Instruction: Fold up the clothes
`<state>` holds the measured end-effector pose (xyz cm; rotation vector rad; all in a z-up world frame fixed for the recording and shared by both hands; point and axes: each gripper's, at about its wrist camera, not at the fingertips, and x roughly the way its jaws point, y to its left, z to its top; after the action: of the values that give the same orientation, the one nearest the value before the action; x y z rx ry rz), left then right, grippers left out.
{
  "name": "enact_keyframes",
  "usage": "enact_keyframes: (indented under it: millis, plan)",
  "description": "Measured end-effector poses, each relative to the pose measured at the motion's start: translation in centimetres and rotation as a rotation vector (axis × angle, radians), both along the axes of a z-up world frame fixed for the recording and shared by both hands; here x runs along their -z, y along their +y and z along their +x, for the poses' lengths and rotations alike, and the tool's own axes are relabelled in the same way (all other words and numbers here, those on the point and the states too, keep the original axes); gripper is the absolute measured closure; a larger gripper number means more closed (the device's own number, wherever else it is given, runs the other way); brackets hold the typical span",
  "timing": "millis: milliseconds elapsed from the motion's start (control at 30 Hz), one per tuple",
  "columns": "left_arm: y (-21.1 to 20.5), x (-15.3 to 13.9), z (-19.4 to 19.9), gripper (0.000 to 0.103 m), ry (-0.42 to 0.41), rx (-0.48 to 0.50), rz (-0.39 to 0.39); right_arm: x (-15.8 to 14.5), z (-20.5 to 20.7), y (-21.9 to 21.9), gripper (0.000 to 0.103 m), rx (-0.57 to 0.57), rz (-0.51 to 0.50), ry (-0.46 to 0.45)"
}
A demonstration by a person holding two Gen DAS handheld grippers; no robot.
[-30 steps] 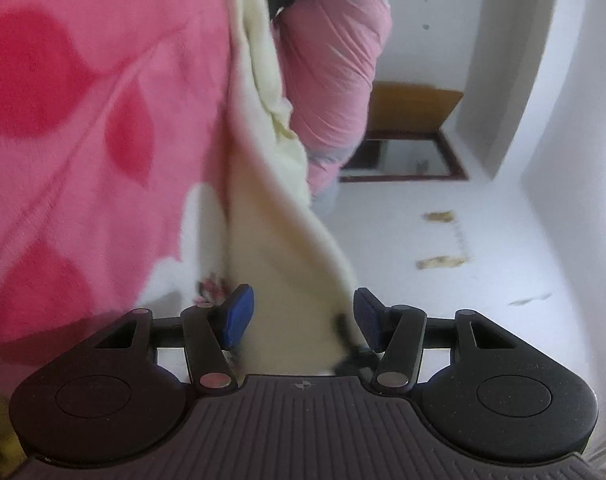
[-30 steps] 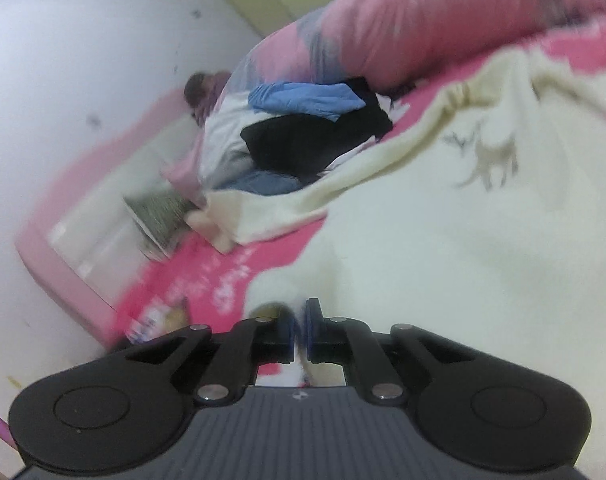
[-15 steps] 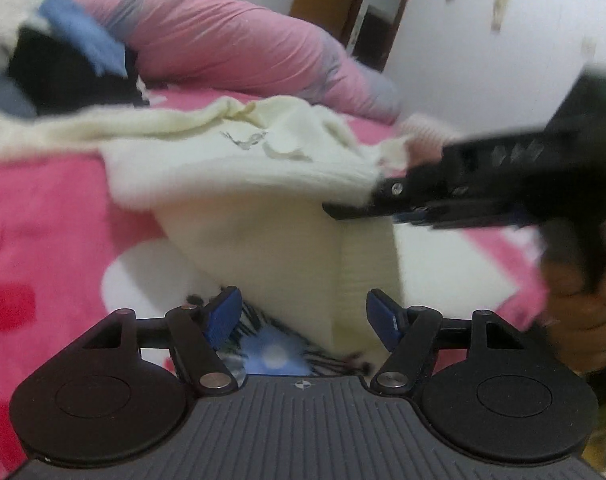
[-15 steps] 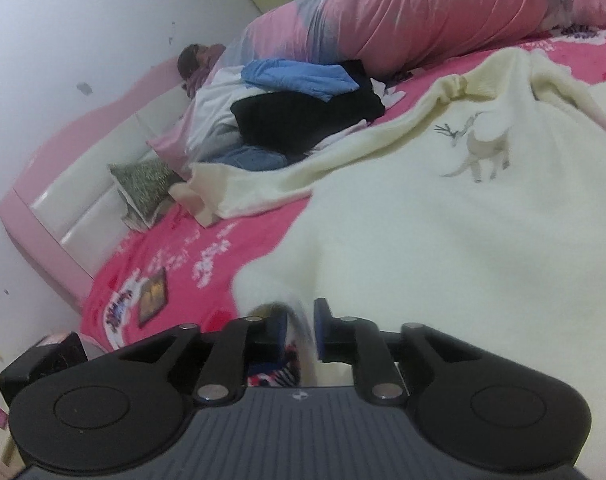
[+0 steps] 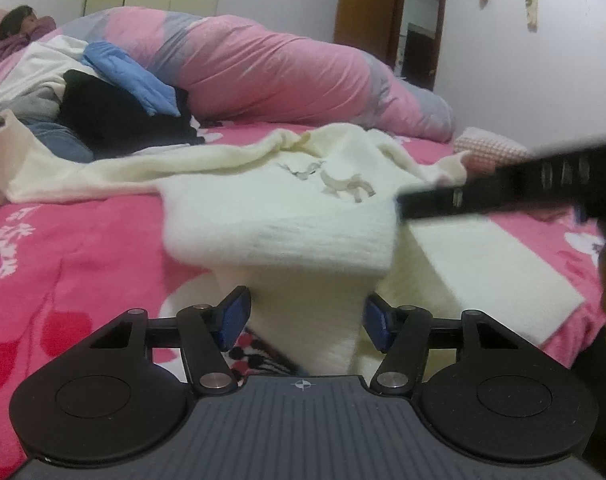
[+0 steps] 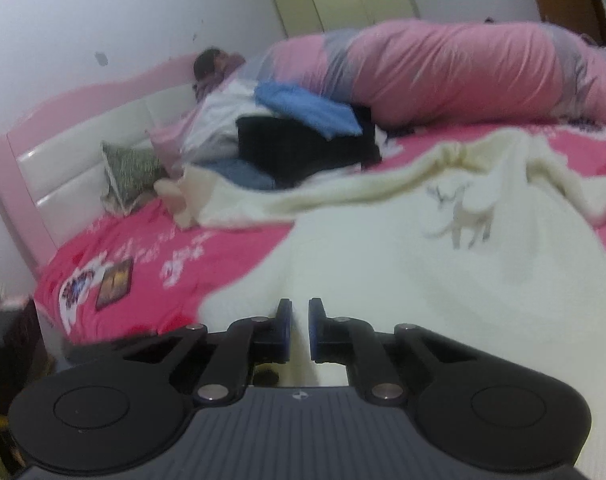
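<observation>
Legibly, nothing is being offered: white characters are being shown on the pink bedspread (image 5: pixel 83 248), but they are too blurred to be read, and only a small crosshair mark is being carried on each gripper body. A small dark card (image 6: pixel 114 283) is lying on the bedspread near the bed's corner, its print too small to be made out.

The cream sweater (image 5: pixel 287 216), stitched with a pale deer motif (image 5: pixel 345 184), is being spread across the bed, one sleeve being trailed toward the pile of clothes (image 5: pixel 103 116). Its near hem is being lifted into a fold. The left gripper (image 5: pixel 305 322) is being held with its jaws wide apart; the hanging cream fabric is sitting between the blue pads (image 5: pixel 233 318), but it is not being pinched, and whether either pad is touching it cannot be told. The right gripper (image 6: pixel 299 330) is being kept nearly closed, a narrow slit being left between the jaws, and a thin edge of the sweater is being clamped in that slit. In the left wrist view that right gripper (image 5: pixel 399 204) is being seen from the side, blurred, gripping the raised hem at its corner.

Behind the sweater, a rolled pink and grey quilt (image 5: pixel 287 76) is lying along the far side of the bed, and a person (image 5: pixel 17 32) is resting at the headboard (image 6: pixel 75 160)
</observation>
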<state>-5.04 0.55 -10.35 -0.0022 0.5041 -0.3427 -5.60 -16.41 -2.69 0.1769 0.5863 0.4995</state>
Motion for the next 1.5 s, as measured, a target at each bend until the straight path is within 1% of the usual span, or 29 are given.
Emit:
enact_keyframes:
  millis: [67, 200, 233, 300, 333, 367, 433, 533, 633, 700, 733, 800, 833, 867, 933, 967, 1000, 1067, 1133, 1167, 1200, 1233, 1300, 1367, 1400, 1433, 1467, 1500]
  plan:
    - [-0.3, 0.3, -0.1, 0.051, 0.004, -0.008, 0.028, -0.2, 0.2, 0.1, 0.094, 0.003, -0.001, -0.015]
    - [0.1, 0.5, -0.5, 0.056, 0.009, -0.035, 0.035, 1.0, 0.0, 1.8, 0.091, -0.065, -0.113, 0.011]
    - [0.4, 0.4, -0.7, 0.057, 0.007, -0.048, 0.032, 1.2, -0.3, 2.3, 0.09, -0.078, -0.145, 0.005]
    - [1.1, 0.0, -1.0, 0.058, -0.001, -0.074, 0.019, 1.3, -1.1, 2.6, 0.084, -0.092, -0.165, -0.007]
    - [1.5, -0.2, -1.2, 0.058, -0.006, -0.087, 0.011, 1.3, -1.5, 2.5, 0.077, -0.104, -0.159, -0.012]
    - [1.9, -0.4, -1.3, 0.058, -0.012, -0.099, 0.001, 1.2, -1.9, 2.3, 0.068, -0.113, -0.149, -0.017]
    - [2.7, -0.7, -1.5, 0.058, -0.021, -0.115, -0.017, 0.7, -2.9, 2.0, 0.058, -0.142, -0.145, -0.044]
    - [3.4, -0.9, -1.5, 0.058, -0.021, -0.124, -0.037, 0.4, -4.0, 2.2, 0.049, -0.197, -0.175, -0.083]
    - [3.4, -0.9, -1.5, 0.058, -0.017, -0.123, -0.046, 0.7, -4.8, 3.4, 0.047, -0.269, -0.233, -0.099]
    - [3.3, -0.9, -1.4, 0.058, -0.014, -0.121, -0.049, 1.6, -4.9, 5.0, 0.048, -0.292, -0.314, -0.12]
    - [3.1, -0.8, -1.4, 0.058, -0.011, -0.116, -0.049, 2.2, -4.8, 5.8, 0.05, -0.276, -0.37, -0.13]
    - [2.8, -0.7, -1.2, 0.058, -0.004, -0.107, -0.049, 3.1, -4.0, 6.6, 0.071, -0.214, -0.455, -0.138]
    - [2.6, -0.7, -1.1, 0.058, 0.0, -0.103, -0.049, 3.0, -3.3, 6.4, 0.09, -0.161, -0.453, -0.141]
    - [2.4, -0.6, -1.1, 0.058, 0.003, -0.098, -0.049, 2.4, -2.9, 5.7, 0.093, -0.122, -0.401, -0.139]
    - [2.0, -0.5, -0.9, 0.056, 0.01, -0.089, -0.049, 1.4, -2.1, 4.4, 0.095, -0.045, -0.296, -0.136]
    - [1.9, -0.4, -0.9, 0.055, 0.014, -0.084, -0.049, 0.9, -2.0, 4.1, 0.096, -0.026, -0.273, -0.143]
    - [1.7, -0.4, -0.8, 0.053, 0.017, -0.08, -0.049, 0.4, -1.8, 3.7, 0.097, -0.007, -0.249, -0.151]
    - [1.2, -0.3, -0.7, 0.045, 0.028, -0.065, -0.051, -0.2, -1.6, 3.4, 0.097, 0.007, -0.228, -0.156]
    - [0.5, -0.3, -0.8, 0.035, 0.04, -0.039, -0.06, -0.4, -1.2, 3.2, 0.097, 0.009, -0.231, -0.163]
    - [0.1, -0.3, -0.8, 0.033, 0.038, -0.033, -0.058, -0.5, -1.2, 3.2, 0.097, 0.011, -0.233, -0.169]
    - [-0.3, -0.3, -0.8, 0.027, 0.034, -0.043, -0.044, -0.6, -1.1, 3.2, 0.097, 0.01, -0.23, -0.171]
    - [-0.7, -0.1, -0.8, 0.018, 0.03, -0.061, -0.023, -0.7, -1.1, 3.1, 0.097, 0.007, -0.222, -0.174]
    - [-1.5, 0.1, -0.7, 0.015, 0.021, -0.096, 0.019, -0.9, -1.1, 3.0, 0.097, 0.005, -0.209, -0.182]
    - [-2.2, 0.4, -0.6, 0.017, 0.011, -0.136, 0.061, -1.1, -1.1, 2.8, 0.097, 0.009, -0.203, -0.194]
    - [-2.4, 0.5, -0.6, 0.023, 0.003, -0.162, 0.083, -1.0, -1.1, 2.7, 0.097, 0.013, -0.206, -0.198]
    - [-2.4, 0.6, -0.7, 0.034, -0.002, -0.185, 0.103, -1.0, -1.1, 2.6, 0.097, 0.018, -0.209, -0.202]
    - [-2.2, 0.7, -0.6, 0.042, 0.0, -0.201, 0.105, -0.9, -1.1, 2.4, 0.097, 0.025, -0.216, -0.204]
    - [-1.8, 0.7, -0.6, 0.06, 0.008, -0.212, 0.096, -0.6, -1.0, 2.3, 0.097, 0.03, -0.229, -0.204]
